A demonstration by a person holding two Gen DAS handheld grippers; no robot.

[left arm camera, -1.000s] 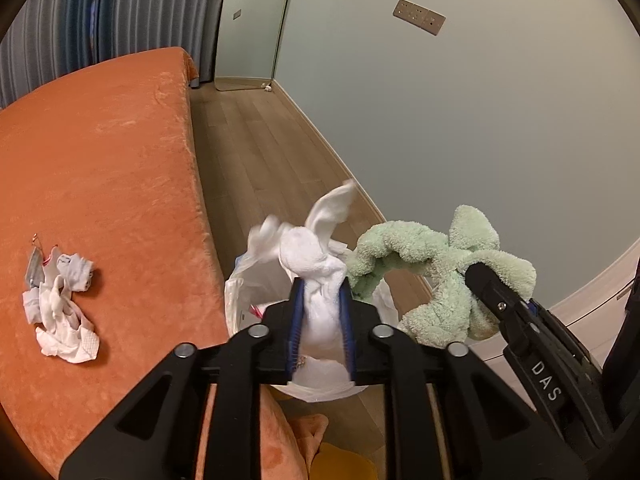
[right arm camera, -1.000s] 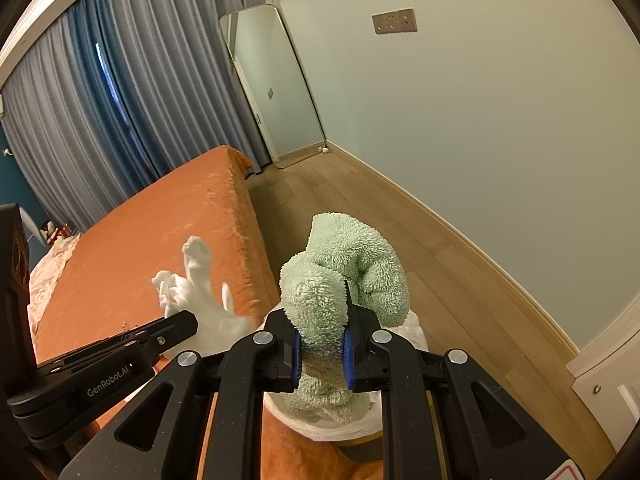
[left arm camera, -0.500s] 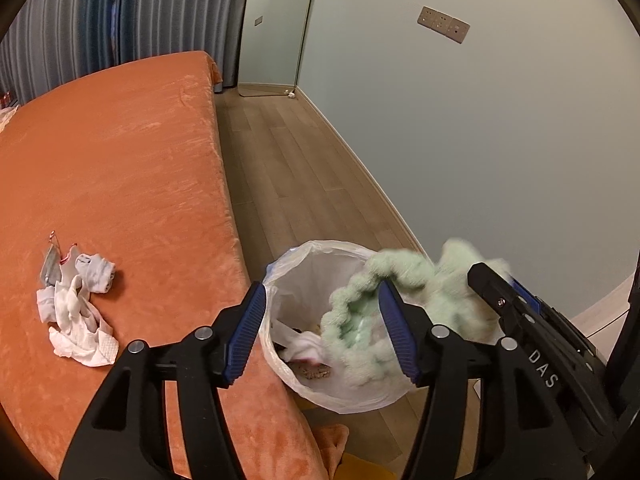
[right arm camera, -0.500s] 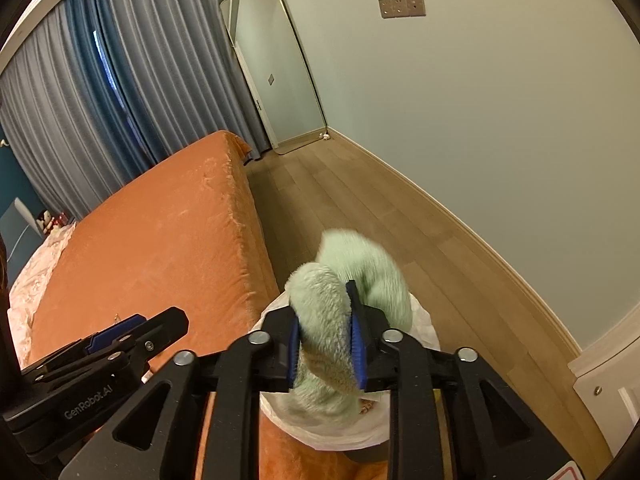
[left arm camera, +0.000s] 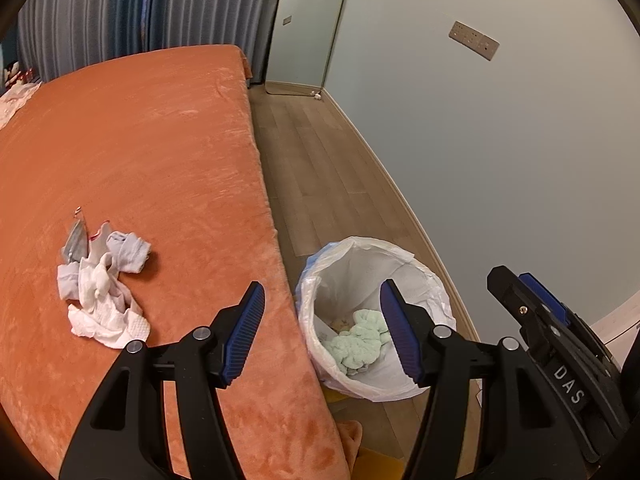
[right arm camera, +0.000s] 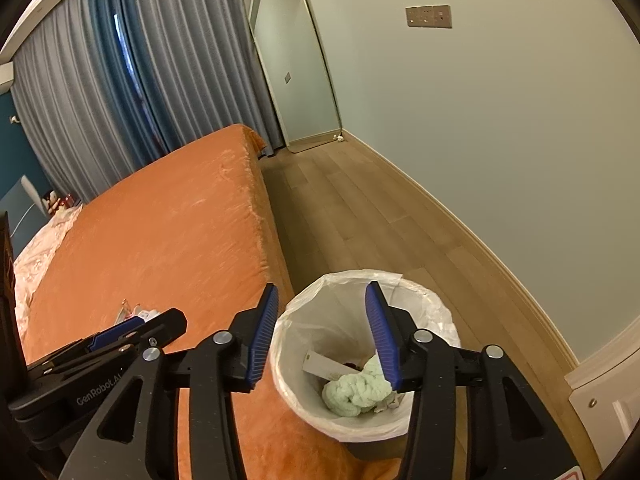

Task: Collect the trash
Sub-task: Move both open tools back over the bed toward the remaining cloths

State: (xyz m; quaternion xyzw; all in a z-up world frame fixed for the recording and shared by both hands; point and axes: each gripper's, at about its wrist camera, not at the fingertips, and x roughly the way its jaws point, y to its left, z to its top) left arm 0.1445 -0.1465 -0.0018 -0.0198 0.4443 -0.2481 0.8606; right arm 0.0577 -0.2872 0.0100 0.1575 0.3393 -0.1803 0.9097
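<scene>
Two black grippers with blue pads hang over a bin at the edge of a bed. The left gripper (left arm camera: 322, 322) stands with its jaws apart and nothing between them; the near pad lies over the bed edge, the other over the bin's mouth. The right gripper (right arm camera: 322, 334) has just been opening, and its jaws are apart too, with nothing held, both pads framing the bin's mouth from above.

The bin (right arm camera: 434, 304), lined with a white plastic bag, stands on the floor, touching or just beside the bed's side. Inside, at the bottom, lies a crumpled pale green towel (right arm camera: 356, 394), below the right gripper and clear of its pads. Beside it in the bin lie a flat white card (right arm camera: 320, 364) and some darker scraps too small to tell.

On the orange bed (left arm camera: 160, 160), left of the left gripper and apart from it, lies a small heap of crumpled white tissues (left arm camera: 104, 300), with a greyish wrapper at its far edge.

Farther off, a wooden floor (right arm camera: 360, 208) runs between the bed and a pale wall (right arm camera: 500, 140). A tall mirror (right arm camera: 296, 68) leans in the far corner, beside grey and blue curtains (right arm camera: 120, 80).
</scene>
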